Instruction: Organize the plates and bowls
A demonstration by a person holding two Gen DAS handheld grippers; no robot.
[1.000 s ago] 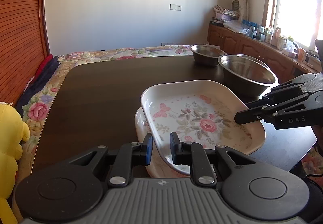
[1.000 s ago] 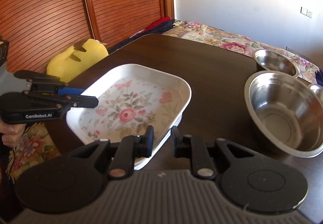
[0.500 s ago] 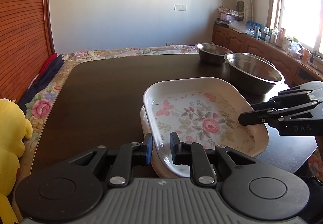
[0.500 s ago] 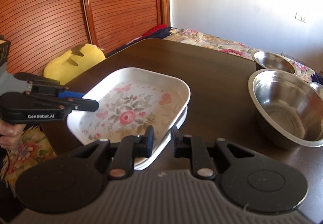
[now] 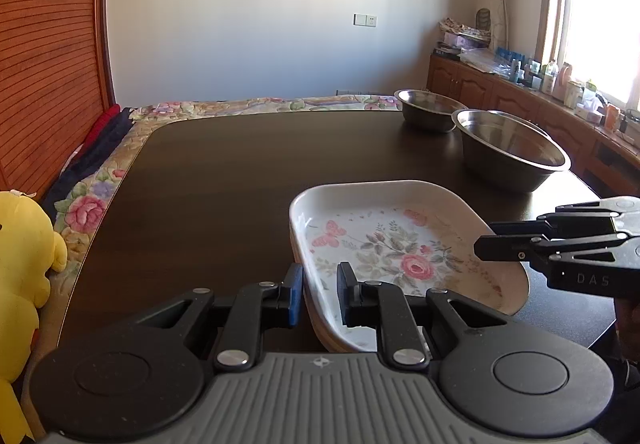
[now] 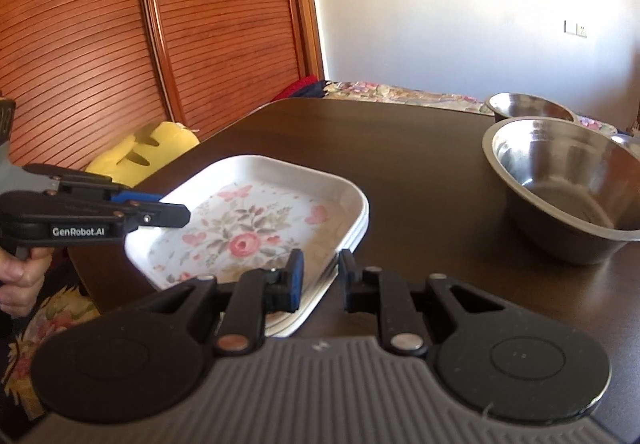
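Floral plate (image 5: 400, 244) sits stacked on another at the table's (image 5: 240, 171) near edge. I see left gripper (image 5: 318, 294) and right gripper (image 6: 320, 280) each pinching its rim on opposite sides. Two steel bowls (image 5: 508, 151) far right.

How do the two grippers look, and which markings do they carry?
Both are black, with linked finger arms, round discs and a ribbed grey body. The left gripper has a blue pad and the white text "GenRobot.AI". The right gripper has a blue pad and raised letters "DAS".

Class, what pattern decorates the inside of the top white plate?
Pink roses and butterflies with grey-green leaves on the plate; clearest in the right wrist view.
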